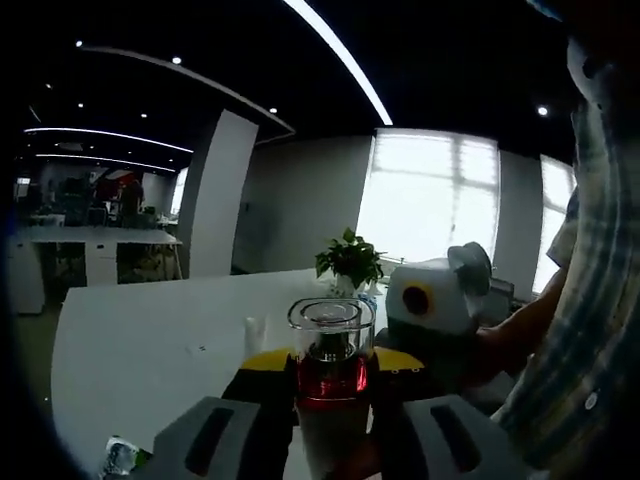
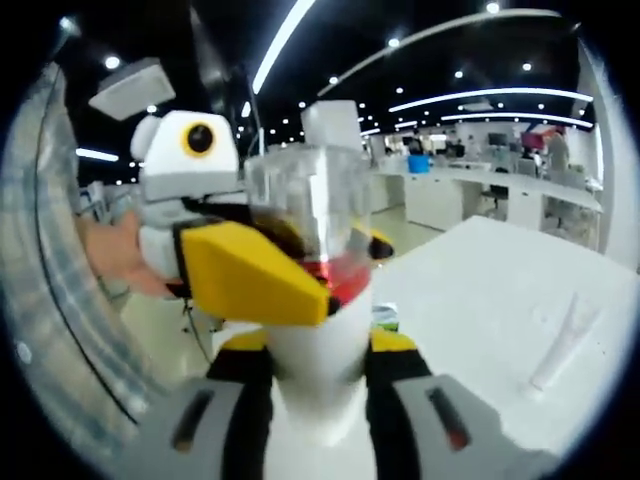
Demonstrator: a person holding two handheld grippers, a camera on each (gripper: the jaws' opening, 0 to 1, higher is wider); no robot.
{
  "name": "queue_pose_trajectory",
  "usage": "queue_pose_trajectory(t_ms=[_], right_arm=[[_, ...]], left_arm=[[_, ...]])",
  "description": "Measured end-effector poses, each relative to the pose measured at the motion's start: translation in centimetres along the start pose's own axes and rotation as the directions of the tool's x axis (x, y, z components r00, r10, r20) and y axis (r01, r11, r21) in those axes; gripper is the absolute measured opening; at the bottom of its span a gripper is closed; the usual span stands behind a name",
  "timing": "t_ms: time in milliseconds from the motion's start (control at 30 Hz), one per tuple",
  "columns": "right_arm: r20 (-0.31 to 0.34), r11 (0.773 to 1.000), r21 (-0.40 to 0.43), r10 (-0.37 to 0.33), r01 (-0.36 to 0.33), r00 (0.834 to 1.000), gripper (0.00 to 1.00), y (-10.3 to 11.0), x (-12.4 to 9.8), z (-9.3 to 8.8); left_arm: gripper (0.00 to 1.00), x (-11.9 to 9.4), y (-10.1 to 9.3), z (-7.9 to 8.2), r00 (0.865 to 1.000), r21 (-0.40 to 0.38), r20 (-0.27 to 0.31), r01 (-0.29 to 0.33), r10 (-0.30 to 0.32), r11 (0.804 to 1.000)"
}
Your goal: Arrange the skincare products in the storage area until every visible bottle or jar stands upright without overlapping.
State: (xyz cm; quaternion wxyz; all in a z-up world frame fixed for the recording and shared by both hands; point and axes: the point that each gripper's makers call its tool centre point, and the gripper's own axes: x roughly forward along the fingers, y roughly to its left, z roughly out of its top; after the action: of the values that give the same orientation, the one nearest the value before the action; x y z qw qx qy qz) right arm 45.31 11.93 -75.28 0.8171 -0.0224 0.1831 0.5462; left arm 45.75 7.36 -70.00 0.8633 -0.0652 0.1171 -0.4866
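Both tools grip one bottle (image 1: 330, 385): your left tool (image 1: 330, 400) clamps its neck, right tool (image 2: 322, 400) its white body. Bottle axis runs 6-to-12, upright. White tube (image 2: 565, 340) lies on tabletop (image 2: 480, 290) at 3 o'clock, nearer your right.

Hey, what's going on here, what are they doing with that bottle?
A person in a plaid shirt holds a gripper in each hand, and both are clamped on one skincare bottle, white-bodied with red liquid and a clear cap. The left gripper holds it near the red band, and the right gripper grips the white body lower down. It is lifted above a white table, where a white tube lies flat. A potted plant stands farther back.
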Motion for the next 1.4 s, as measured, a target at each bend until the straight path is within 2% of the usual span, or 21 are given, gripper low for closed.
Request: queue_pose_trajectory(t_ms=[33, 67, 100, 167, 200, 267, 633, 767, 867, 933, 967, 1067, 1200, 1333, 1400], right_arm=[[0.001, 1.0, 0.002, -0.001, 0.001, 1.0, 0.33, -0.1, 0.0, 0.0], [0.002, 1.0, 0.001, -0.005, 0.005, 1.0, 0.33, -0.2, -0.1, 0.1], [0.005, 1.0, -0.001, -0.006, 0.006, 1.0, 0.33, -0.3, -0.1, 0.1], [-0.003, 1.0, -0.022, -0.009, 0.009, 1.0, 0.33, -0.4, -0.1, 0.0], [-0.007, 1.0, -0.013, -0.01, 0.01, 1.0, 0.33, -0.4, -0.1, -0.1], [-0.006, 1.0, -0.002, -0.012, 0.012, 1.0, 0.33, -0.6, -0.1, -0.3], [-0.009, 1.0, -0.023, -0.014, 0.014, 1.0, 0.33, -0.8, -0.3, -0.5], [-0.019, 0.996, -0.073, -0.043, 0.042, 0.999, 0.33, -1.1, -0.5, -0.4], [-0.009, 0.997, -0.064, -0.047, 0.047, 0.999, 0.32, -1.4, -0.7, -0.2], [0.007, 0.997, -0.045, -0.059, 0.059, 0.998, 0.32, -2.1, -1.1, -0.1], [0.013, 0.997, -0.041, -0.065, 0.065, 0.998, 0.32, -2.4, -1.3, 0.1], [0.016, 0.995, -0.033, -0.095, 0.096, 0.995, 0.32, -3.7, -1.9, 0.1], [0.024, 0.991, -0.01, -0.132, 0.132, 0.991, 0.33, -5.5, -2.9, 0.1], [0.033, 0.986, 0.006, -0.167, 0.167, 0.985, 0.33, -7.0, -3.6, 0.2], [0.039, 0.981, 0.018, -0.192, 0.192, 0.981, 0.33, -8.2, -4.1, 0.4]], left_arm=[[0.29, 0.0, 0.0, 0.0, 1.0, 0.001, 0.004, 0.0, 0.0, 1.0], [0.3, 0.1, 0.2, 0.3, 0.999, 0.065, 0.033, -0.004, 0.001, 0.998], [0.3, 0.0, 0.2, 0.4, 0.999, 0.137, 0.038, -0.012, 0.006, 0.99], [0.3, 0.1, -0.2, 0.1, 1.0, 0.093, 0.027, -0.013, 0.011, 0.996], [0.29, 0.1, 0.0, -0.1, 1.0, 0.012, 0.012, -0.023, 0.023, 1.0], [0.29, 0.1, 0.5, -0.2, 0.999, -0.028, 0.005, -0.033, 0.033, 0.999], [0.29, 0.2, 0.5, -0.4, 1.0, 0.004, 0.001, -0.027, 0.027, 1.0], [0.29, 0.1, 0.4, -0.4, 1.0, 0.019, -0.012, -0.006, 0.006, 1.0], [0.28, 0.1, 0.5, -0.3, 1.0, 0.014, -0.019, 0.007, -0.006, 1.0], [0.28, -0.2, 0.1, -0.8, 0.997, 0.039, -0.055, 0.049, -0.047, 0.998], [0.29, -0.2, 0.5, -0.7, 0.999, 0.025, -0.048, 0.025, -0.024, 0.999], [0.32, -0.4, 1.1, -1.1, 0.998, 0.029, -0.056, 0.006, -0.004, 1.0], [0.3, -1.0, 1.8, -1.1, 0.999, 0.011, -0.04, -0.018, 0.019, 1.0], [0.28, -1.4, 2.6, -2.2, 0.995, 0.04, -0.079, -0.054, 0.057, 0.998], [0.28, -1.6, 2.5, -3.0, 0.993, 0.027, -0.099, -0.055, 0.058, 0.998]])
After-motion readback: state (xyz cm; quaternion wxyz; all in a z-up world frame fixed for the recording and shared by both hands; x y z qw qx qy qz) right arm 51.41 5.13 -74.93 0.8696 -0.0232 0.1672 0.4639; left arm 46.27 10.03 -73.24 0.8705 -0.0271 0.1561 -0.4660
